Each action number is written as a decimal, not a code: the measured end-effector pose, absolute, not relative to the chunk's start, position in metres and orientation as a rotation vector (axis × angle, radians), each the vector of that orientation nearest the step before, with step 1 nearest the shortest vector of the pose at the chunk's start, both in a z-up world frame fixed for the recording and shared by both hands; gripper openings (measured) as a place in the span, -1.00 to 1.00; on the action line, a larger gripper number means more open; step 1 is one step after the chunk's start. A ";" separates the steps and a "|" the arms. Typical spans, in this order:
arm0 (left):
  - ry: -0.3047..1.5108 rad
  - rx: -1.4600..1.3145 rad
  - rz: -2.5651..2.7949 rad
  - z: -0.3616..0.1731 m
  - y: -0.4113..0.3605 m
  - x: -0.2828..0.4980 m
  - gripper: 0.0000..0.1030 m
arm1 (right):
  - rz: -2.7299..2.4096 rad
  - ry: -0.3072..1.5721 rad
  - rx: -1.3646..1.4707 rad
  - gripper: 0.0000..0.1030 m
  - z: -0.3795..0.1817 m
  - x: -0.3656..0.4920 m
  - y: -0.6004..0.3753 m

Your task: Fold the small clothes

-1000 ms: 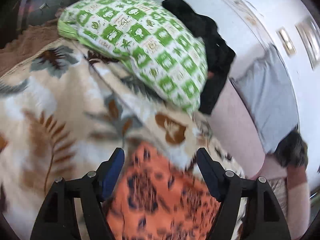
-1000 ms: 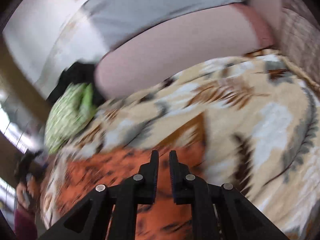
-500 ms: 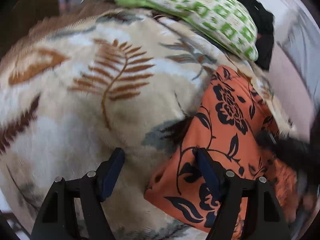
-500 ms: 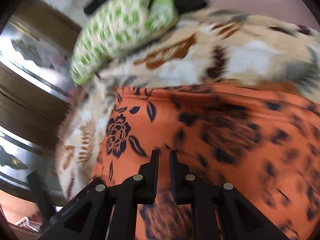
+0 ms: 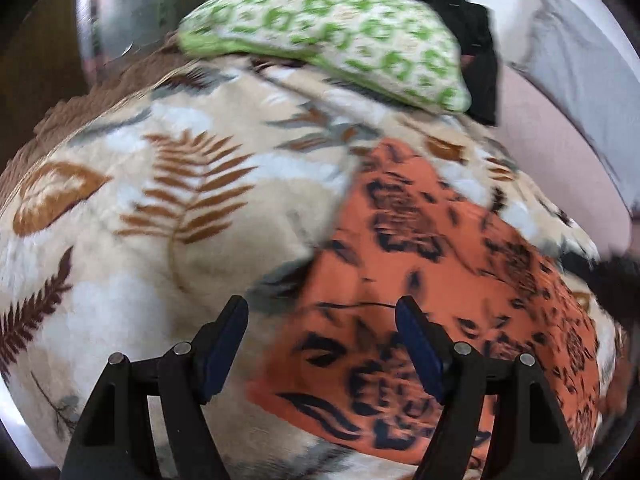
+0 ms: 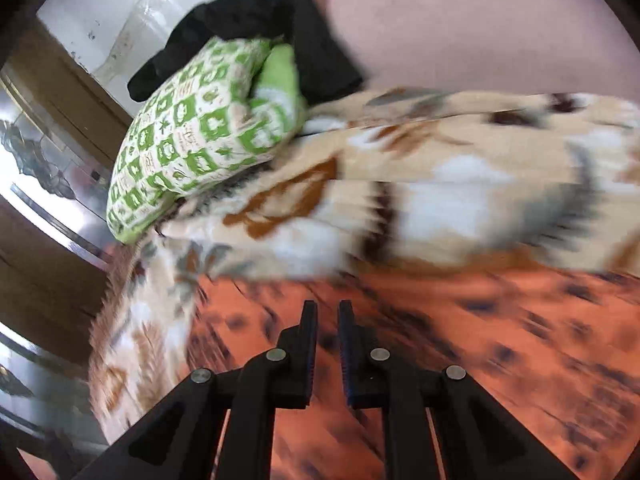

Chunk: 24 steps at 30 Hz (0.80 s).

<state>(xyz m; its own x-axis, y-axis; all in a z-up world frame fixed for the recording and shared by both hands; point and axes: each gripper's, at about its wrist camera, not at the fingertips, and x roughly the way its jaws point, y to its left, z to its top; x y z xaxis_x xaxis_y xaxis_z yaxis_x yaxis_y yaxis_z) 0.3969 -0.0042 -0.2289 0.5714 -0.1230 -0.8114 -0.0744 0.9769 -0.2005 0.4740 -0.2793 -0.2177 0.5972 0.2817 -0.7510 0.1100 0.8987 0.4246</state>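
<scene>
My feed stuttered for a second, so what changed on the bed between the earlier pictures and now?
Both grippers swung across the blanket onto the orange floral garment. The left gripper, open, now straddles its near edge; the right gripper, shut, hangs low over the cloth, pinching nothing visible. Nothing was grabbed or released. The green pillow and black clothing lie as before.

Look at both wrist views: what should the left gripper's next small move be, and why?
Probably lower the left gripper onto the near edge of the orange cloth and close. Its jaws stand open with that edge between them, not yet pinched, and the cloth lies spread on the blanket. The right gripper is shut over the cloth; whether it pinches it is unclear.
</scene>
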 end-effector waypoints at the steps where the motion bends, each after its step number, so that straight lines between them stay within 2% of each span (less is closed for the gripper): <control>1: 0.968 -0.199 -0.051 -0.228 -0.012 0.396 0.50 | 0.088 0.934 0.449 -0.75 -0.214 0.456 -0.290; 5: 1.028 -0.053 -0.027 -0.241 -0.038 0.395 0.52 | -0.005 0.946 0.384 -0.75 -0.204 0.362 -0.338; 9: 1.057 -0.016 -0.005 -0.257 -0.035 0.396 0.72 | -0.158 0.987 0.323 -0.75 -0.230 0.301 -0.374; 11: 1.072 -0.039 -0.011 -0.256 -0.027 0.394 0.74 | -0.222 1.088 0.330 -0.74 -0.267 0.292 -0.390; 12: 1.071 -0.043 -0.019 -0.256 -0.023 0.391 0.74 | -0.201 1.064 0.382 -0.75 -0.273 0.286 -0.397; 16: 1.059 -0.053 -0.029 -0.253 -0.016 0.385 0.75 | -0.199 1.003 0.528 -0.75 -0.256 0.278 -0.412; 21: 0.984 -0.055 -0.044 -0.236 -0.018 0.384 0.75 | -0.099 0.821 0.567 -0.75 -0.223 0.294 -0.401; 24: 1.064 -0.027 -0.049 -0.252 -0.028 0.392 0.75 | -0.006 0.882 0.532 -0.75 -0.236 0.317 -0.362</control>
<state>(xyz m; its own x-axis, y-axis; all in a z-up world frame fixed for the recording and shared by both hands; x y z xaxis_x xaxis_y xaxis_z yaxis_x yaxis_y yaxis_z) 0.3924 -0.0276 -0.2518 0.4846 -0.0533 -0.8731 0.0269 0.9986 -0.0461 0.3172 -0.3621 -0.2355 0.6441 0.2094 -0.7357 0.2196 0.8707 0.4400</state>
